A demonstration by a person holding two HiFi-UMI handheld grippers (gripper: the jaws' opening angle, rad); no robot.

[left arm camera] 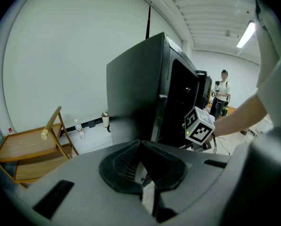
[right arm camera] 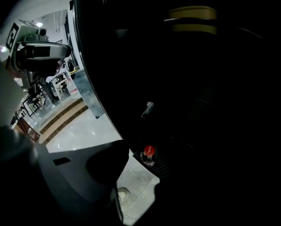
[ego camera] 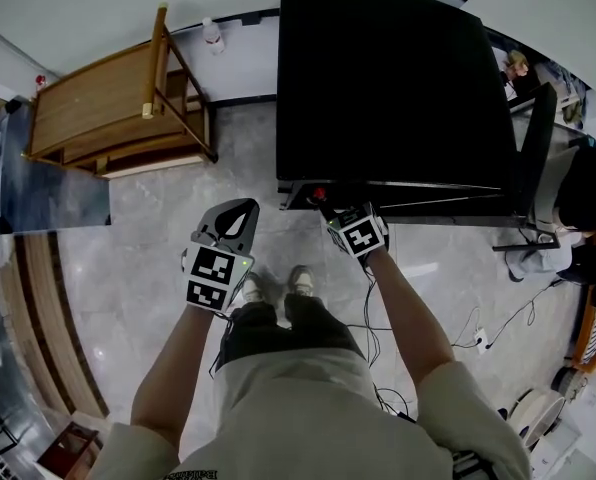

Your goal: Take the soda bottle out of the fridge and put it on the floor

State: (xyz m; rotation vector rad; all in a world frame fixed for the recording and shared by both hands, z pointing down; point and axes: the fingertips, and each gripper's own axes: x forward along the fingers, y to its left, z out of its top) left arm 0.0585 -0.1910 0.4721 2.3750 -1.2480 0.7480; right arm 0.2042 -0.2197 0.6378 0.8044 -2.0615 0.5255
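Observation:
The black fridge (ego camera: 393, 78) stands in front of me. The soda bottle (right arm camera: 148, 155), with a red cap, stands upright in a dark rack low at the fridge's open front. Its cap (ego camera: 319, 194) shows as a red dot in the head view. My right gripper (right arm camera: 136, 175) is at the fridge's front edge, just short of the bottle, with its jaws open and only floor between them. In the head view the right gripper (ego camera: 350, 223) is just right of the cap. My left gripper (ego camera: 230, 224) hangs over the floor to the left, shut and empty, as the left gripper view (left arm camera: 141, 145) shows.
A wooden rack (ego camera: 118, 108) stands at the left by the wall, with a small water bottle (ego camera: 211, 35) on the floor behind it. Cables (ego camera: 478, 336) lie on the floor at the right. A person (left arm camera: 223, 92) stands behind the fridge. My feet (ego camera: 276, 286) are close to the fridge.

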